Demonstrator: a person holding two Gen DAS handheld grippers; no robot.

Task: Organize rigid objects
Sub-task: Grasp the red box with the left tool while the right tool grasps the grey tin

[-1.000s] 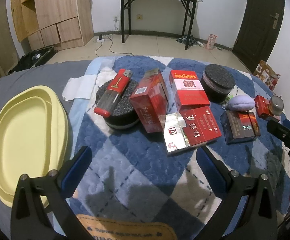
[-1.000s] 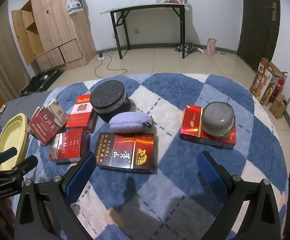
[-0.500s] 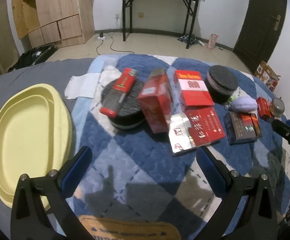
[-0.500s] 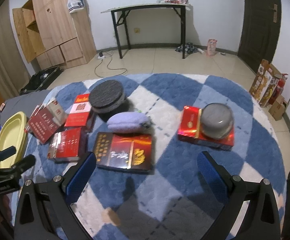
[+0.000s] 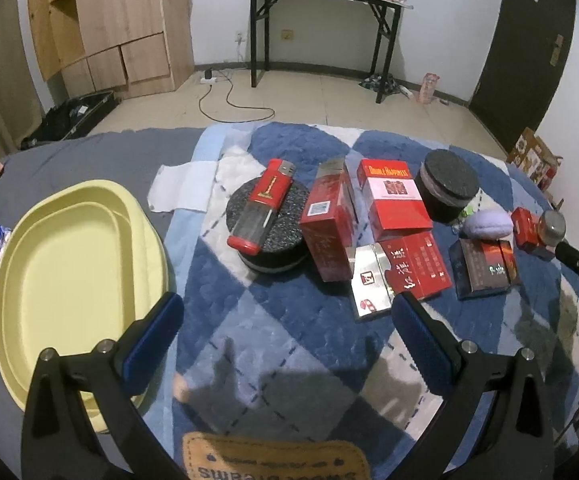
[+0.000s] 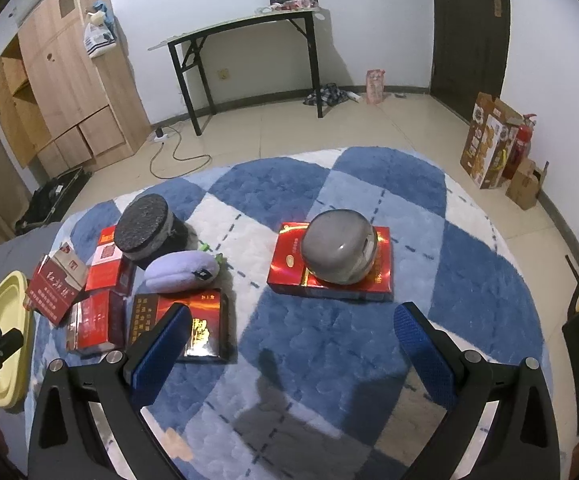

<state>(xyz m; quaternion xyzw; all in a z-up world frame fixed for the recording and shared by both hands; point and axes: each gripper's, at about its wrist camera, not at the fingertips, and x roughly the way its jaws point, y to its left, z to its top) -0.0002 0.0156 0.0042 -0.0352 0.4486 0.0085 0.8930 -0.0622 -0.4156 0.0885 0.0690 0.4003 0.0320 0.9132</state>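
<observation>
On a blue-and-white checked blanket (image 5: 289, 336) lies a cluster of objects: a big red lighter (image 5: 263, 204) on a black round tin (image 5: 267, 236), several red cigarette boxes (image 5: 395, 198), a second black tin (image 5: 447, 186), a lilac plush (image 5: 489, 224) and a dark box (image 5: 483, 268). A grey dome (image 6: 339, 246) rests on a red box (image 6: 331, 272). My left gripper (image 5: 285, 320) hangs open, short of the cluster, holding nothing. My right gripper (image 6: 289, 328) is open too, below the dome, its left finger over the dark box (image 6: 201, 330).
A yellow oval tray (image 5: 69, 280) lies at the left on grey bedding. Beyond the bed are a tiled floor, a black table (image 5: 321, 32), a wooden cabinet (image 5: 121, 28) and cardboard boxes (image 6: 489, 148) by a dark door.
Both views have pulled back and tilted a little, so the objects sit slightly farther off. Nothing on the blanket has moved and both grippers stay open.
</observation>
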